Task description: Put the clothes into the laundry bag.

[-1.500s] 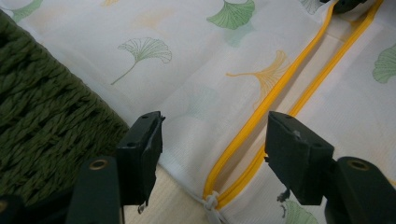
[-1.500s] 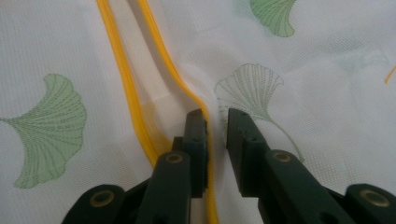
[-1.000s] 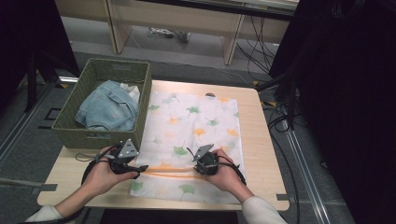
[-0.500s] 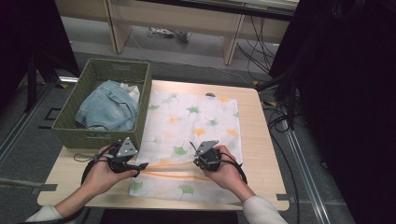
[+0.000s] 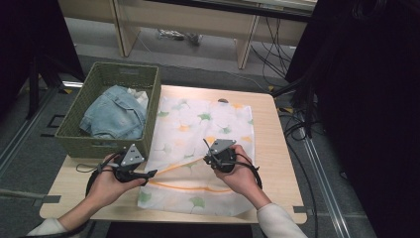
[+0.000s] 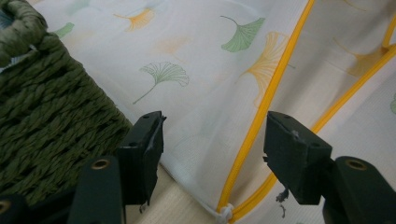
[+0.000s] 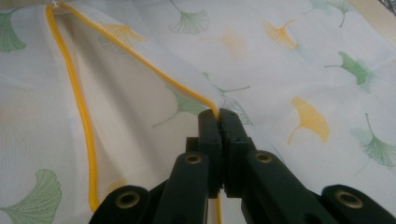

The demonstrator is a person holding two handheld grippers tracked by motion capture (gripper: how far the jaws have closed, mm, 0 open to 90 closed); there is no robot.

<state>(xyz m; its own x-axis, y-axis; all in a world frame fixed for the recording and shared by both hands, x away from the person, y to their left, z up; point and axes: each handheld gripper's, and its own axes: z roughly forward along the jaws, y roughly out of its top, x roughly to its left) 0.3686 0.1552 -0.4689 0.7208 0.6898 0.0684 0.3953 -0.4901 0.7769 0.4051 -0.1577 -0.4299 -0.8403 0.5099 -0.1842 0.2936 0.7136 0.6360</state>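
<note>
- The right tongs (image 7: 219,116) are clenched on the yellow-trimmed edge (image 7: 154,70) of the leaf-print cloth (image 5: 203,148), lifting one layer to open it.
- The left tongs (image 6: 212,144) stand released over the cloth's corner (image 6: 224,212), poised to pinch it.
- The cloth lies spread on the bench (image 5: 275,148), beside the green basket (image 5: 106,144) of denim (image 5: 114,114).

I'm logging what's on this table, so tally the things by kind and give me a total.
Printed cloths with yellow trim: 1
Green woven baskets: 1
Denim garments, in the basket: 1
Hand-held grippers: 2, left gripper and right gripper
Total: 5
</note>
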